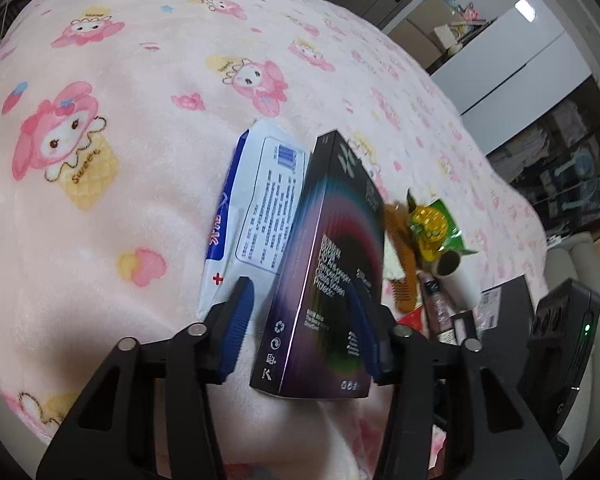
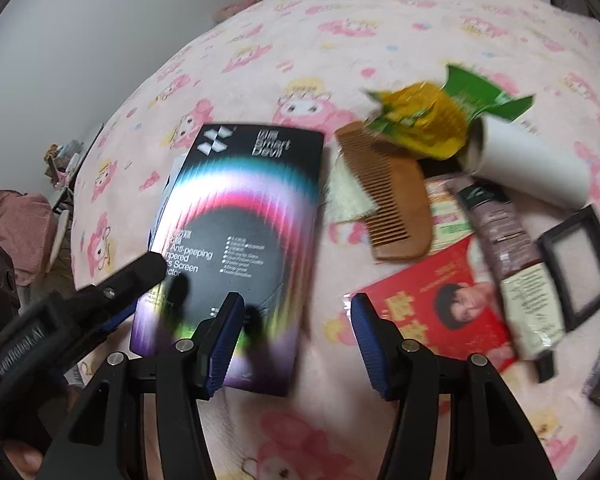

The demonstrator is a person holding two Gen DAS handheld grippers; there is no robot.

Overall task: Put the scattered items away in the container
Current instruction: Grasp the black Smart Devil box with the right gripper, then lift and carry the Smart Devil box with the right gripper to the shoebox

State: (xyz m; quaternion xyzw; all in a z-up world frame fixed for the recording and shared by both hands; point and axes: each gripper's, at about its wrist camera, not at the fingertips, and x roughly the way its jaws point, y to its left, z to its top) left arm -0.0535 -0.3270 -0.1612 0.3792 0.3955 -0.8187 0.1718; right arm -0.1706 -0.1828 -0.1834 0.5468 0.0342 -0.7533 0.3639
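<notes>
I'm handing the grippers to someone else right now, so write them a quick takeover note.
Left gripper: jaws around the screen protector box, which looks tilted up off the blanket; grip unclear.
Right gripper: open, empty.
On the blanket: wipes pack, comb, green-yellow packet, white tube, red packet.
No container identifiable; nothing visibly tidied yet.

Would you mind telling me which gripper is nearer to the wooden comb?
Right. The right gripper hangs open just short of the wooden comb, which lies ahead and slightly right of it. The left gripper is off to the comb's left, around the black box.
</notes>
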